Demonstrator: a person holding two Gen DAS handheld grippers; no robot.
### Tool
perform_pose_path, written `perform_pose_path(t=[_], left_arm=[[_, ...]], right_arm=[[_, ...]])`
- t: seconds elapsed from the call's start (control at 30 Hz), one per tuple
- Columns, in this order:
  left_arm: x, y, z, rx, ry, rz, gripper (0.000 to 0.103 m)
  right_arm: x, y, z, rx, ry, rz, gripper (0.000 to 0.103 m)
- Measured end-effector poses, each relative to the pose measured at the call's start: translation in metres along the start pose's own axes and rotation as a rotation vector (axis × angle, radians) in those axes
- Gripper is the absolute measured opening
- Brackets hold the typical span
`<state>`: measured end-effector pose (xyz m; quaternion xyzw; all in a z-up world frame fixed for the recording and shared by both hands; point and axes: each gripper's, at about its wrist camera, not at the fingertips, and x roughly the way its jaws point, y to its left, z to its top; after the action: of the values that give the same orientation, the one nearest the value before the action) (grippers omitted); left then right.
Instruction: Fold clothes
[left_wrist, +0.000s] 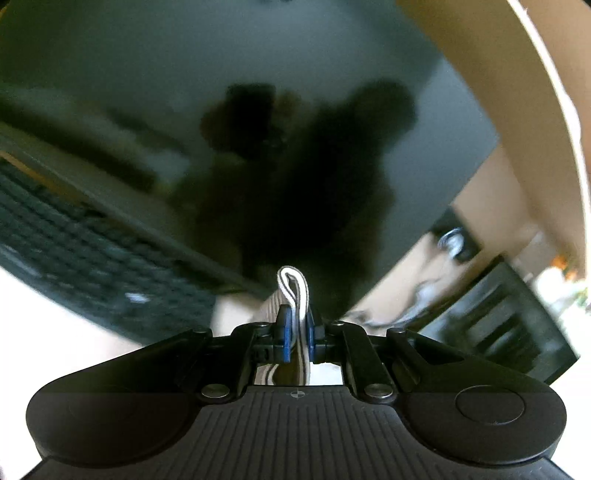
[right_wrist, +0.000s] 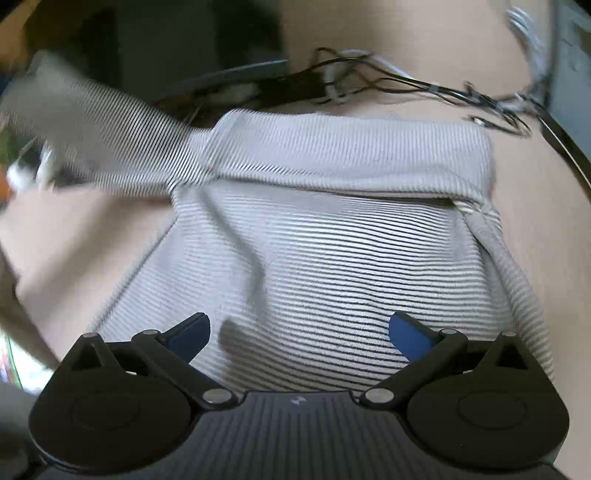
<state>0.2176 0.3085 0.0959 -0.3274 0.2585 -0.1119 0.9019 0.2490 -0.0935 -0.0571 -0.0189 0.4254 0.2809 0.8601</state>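
Note:
A white shirt with thin black stripes lies on a beige table, its far part folded over toward me. One sleeve is lifted off to the upper left and blurred. My right gripper is open and empty, its blue pads spread wide just above the near part of the shirt. My left gripper is shut on a fold of the striped fabric, which loops up between the blue pads. The left wrist view faces a dark monitor screen.
A tangle of black and white cables lies on the table beyond the shirt. A dark keyboard sits at the left of the left wrist view. Dark furniture stands at the right.

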Motion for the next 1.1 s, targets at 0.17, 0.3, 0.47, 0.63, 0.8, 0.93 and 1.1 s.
perform_pose_path(t=[0.17,0.3,0.47,0.63,0.8,0.93,1.1], left_arm=[[0.042,-0.06,0.0,-0.001,0.025,-0.048,0.01],[0.09,-0.115,-0.014,0.073,0.095,-0.058,0.01],[0.155,-0.178,-0.05,0.137,0.198,-0.101,0.01],[0.212,-0.218,-0.082,0.2,0.272,-0.116,0.014],[0.24,-0.233,-0.099,0.188,0.308,-0.159,0.037],[0.237,-0.224,-0.101,0.205,0.289,-0.125,0.054],[0.223,-0.188,-0.108,0.242,0.256,0.032,0.083]], right_arm=[[-0.032,-0.027,-0.005,0.062,-0.131,0.034,0.103],[-0.061,-0.052,-0.016,0.056,-0.241,-0.008,0.103],[-0.083,-0.082,-0.034,0.078,-0.301,-0.03,0.103],[-0.099,-0.107,-0.048,0.078,-0.337,-0.073,0.103],[-0.107,-0.128,-0.055,0.112,-0.347,-0.118,0.103],[-0.102,-0.131,-0.051,0.115,-0.359,-0.126,0.103],[-0.087,-0.126,-0.028,0.093,-0.375,-0.114,0.1]])
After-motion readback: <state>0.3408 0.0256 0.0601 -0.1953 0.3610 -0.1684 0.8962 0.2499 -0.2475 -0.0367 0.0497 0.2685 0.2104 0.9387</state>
